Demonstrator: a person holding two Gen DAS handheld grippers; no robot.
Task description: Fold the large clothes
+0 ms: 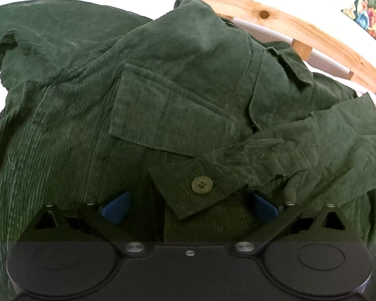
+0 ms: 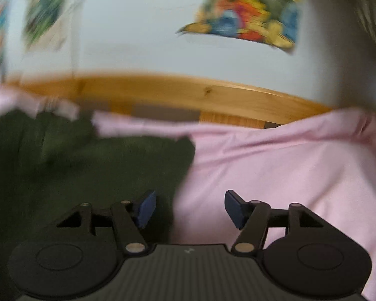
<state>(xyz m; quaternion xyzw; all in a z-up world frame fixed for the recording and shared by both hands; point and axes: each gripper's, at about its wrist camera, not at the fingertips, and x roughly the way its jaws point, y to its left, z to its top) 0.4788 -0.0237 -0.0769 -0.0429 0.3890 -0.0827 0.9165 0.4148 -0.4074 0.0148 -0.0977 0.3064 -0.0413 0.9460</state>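
A dark green corduroy jacket (image 1: 163, 87) lies spread on the bed and fills the left wrist view. One sleeve is folded across its front, and the cuff with a green button (image 1: 202, 182) lies between my left gripper's blue pads. My left gripper (image 1: 190, 205) is open just above the cloth. In the blurred right wrist view the jacket (image 2: 75, 165) shows as a dark mass at the left. My right gripper (image 2: 189, 209) is open and empty, over the jacket's edge and the pink sheet (image 2: 288, 165).
A wooden bed rail (image 1: 288, 22) runs behind the jacket, also shown in the right wrist view (image 2: 188, 92). A pale wall with colourful floral hangings (image 2: 240, 22) stands beyond it. One hanging shows at the top right of the left wrist view (image 1: 371, 7).
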